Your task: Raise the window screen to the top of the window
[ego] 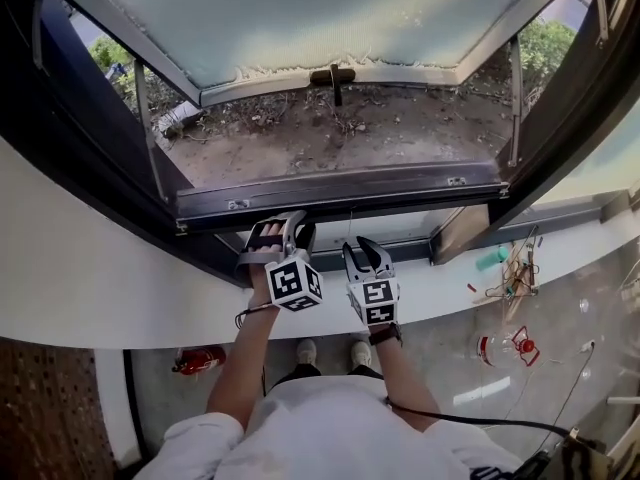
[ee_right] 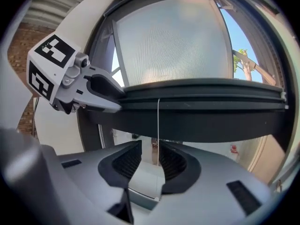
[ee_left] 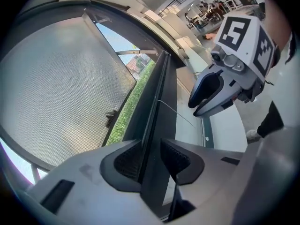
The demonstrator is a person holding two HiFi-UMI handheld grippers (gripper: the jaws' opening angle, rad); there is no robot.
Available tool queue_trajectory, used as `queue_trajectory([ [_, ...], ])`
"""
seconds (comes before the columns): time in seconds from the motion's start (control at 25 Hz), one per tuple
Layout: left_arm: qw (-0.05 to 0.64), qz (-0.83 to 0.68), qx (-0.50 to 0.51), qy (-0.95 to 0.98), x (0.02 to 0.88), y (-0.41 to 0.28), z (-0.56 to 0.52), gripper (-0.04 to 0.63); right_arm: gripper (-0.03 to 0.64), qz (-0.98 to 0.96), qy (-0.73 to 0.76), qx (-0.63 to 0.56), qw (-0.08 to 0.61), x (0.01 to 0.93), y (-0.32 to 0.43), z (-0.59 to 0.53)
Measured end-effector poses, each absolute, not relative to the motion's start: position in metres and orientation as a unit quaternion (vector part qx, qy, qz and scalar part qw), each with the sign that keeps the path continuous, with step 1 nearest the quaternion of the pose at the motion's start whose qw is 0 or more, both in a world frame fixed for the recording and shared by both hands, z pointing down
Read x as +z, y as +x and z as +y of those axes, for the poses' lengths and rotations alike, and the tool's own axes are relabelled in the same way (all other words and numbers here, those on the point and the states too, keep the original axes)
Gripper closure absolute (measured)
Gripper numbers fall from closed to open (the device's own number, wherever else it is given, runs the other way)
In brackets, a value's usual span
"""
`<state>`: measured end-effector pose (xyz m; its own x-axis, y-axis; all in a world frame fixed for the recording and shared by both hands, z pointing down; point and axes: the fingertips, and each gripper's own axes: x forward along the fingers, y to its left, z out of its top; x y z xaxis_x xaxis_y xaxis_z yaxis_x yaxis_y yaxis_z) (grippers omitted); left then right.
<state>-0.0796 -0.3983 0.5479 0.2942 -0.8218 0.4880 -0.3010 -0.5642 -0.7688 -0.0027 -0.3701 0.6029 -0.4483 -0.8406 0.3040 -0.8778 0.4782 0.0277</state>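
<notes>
Head view first: the person stands at the white window sill (ego: 120,288) with both tools up at the dark metal bottom bar of the window screen (ego: 340,190). That bar sits low, just above the lower frame and well short of the top of the window, so I'd say the whole raise is yet to come. The left gripper (ego: 280,230) noses in right under the bar's left part. The right gripper (ego: 360,252) hangs just beside it, a touch lower. Beyond the bar, the pale tilted-out glass pane (ego: 300,18) stands open over bare ground. The one container in sight is a clear plastic jug with a red cap (ego: 497,349), down on the floor at the right. What is in it, if anything, I can't tell.

Over to the left gripper view: jaws wide, and the bar (ee_left: 161,93) runs straight out of the gap between them. The pads stand either side of its edge, not squeezing as far as I can see. Lined up like that, one close should give a grip on the rail for the lift. The right gripper (ee_left: 194,108) shows at the right, jaws parted, near the thin white pull cord (ee_left: 176,112).

Right gripper view now: jaws wide here too. The cord (ee_right: 158,125) drops from the bar (ee_right: 201,121) right down between the pads, and they are not pinching it. The left gripper (ee_right: 117,102) reaches in at the bar's underside. Two tools side by side on one rail looks like a way to keep it level going up.
</notes>
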Motion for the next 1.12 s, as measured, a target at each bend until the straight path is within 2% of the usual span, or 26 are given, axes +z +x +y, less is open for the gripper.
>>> queue_trajectory([
  [0.28, 0.325, 0.379, -0.468, -0.729, 0.547, -0.081, -0.401, 0.494, 0.512, -0.839, 0.508, 0.095, 0.169, 0.651, -0.005, -0.391],
  [0.48, 0.327, 0.397, -0.431, -0.742, 0.543, -0.083, -0.401, 0.498, 0.512, -0.836, 0.497, 0.108, 0.206, 0.693, -0.004, -0.392],
  [1.12, 0.309, 0.405, -0.435, -0.743, 0.542, -0.082, -0.401, 0.502, 0.514, -0.807, 0.471, 0.206, 0.290, 0.856, -0.003, -0.409],
])
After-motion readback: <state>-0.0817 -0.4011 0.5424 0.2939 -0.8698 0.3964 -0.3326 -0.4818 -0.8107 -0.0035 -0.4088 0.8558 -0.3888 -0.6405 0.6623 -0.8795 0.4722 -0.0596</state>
